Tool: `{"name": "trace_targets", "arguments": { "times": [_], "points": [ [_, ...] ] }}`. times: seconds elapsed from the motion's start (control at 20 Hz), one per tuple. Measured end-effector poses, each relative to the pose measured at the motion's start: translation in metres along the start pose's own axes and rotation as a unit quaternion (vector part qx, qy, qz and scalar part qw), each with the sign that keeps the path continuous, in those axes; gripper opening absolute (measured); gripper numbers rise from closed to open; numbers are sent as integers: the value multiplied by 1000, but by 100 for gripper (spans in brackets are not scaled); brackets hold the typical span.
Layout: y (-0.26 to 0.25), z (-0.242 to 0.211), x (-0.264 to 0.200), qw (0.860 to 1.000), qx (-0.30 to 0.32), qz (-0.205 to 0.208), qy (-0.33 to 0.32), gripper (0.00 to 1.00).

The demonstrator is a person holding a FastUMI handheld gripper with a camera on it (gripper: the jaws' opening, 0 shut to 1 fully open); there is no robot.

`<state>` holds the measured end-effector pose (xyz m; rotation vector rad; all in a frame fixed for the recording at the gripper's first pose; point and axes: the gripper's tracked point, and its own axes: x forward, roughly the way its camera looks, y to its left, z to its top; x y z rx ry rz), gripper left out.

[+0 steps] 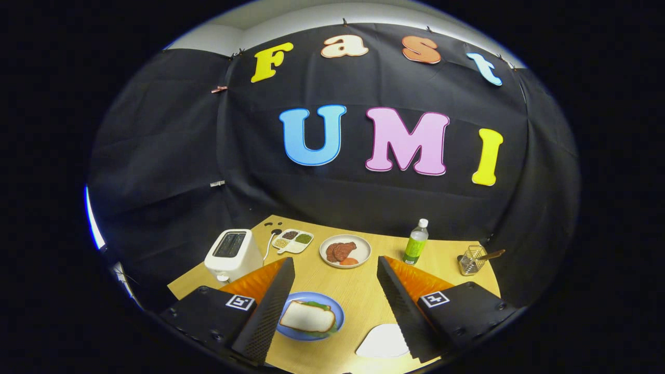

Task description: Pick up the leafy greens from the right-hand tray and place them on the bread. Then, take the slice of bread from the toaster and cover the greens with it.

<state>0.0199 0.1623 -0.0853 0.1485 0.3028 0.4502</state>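
Note:
A slice of bread (307, 317) lies on a blue plate (336, 310), close beside my left finger, with green leaves (315, 305) peeking out from under its far edge. My gripper (335, 267) is open above the table, nothing between its fingers. The white toaster (232, 253) stands beyond the left finger; its slots look dark and I cannot tell if anything is inside. A white tray (383, 342) lies by the right finger, bare where it shows.
Beyond the fingers sit a round plate (359, 248) with meat slices, a small divided dish (292, 241) of condiments, a green bottle (415, 242) and a wire holder (471, 260) with a utensil at the wooden table's (358, 291) far right.

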Motion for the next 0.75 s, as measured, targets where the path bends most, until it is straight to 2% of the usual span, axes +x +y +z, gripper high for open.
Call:
{"name": "trace_targets", "arguments": {
  "times": [0.45,0.75],
  "points": [
    [-10,37,-41,997,-14,-18,-70,99],
    [-11,29,-51,997,-21,-28,-66,97]
  ]
}}
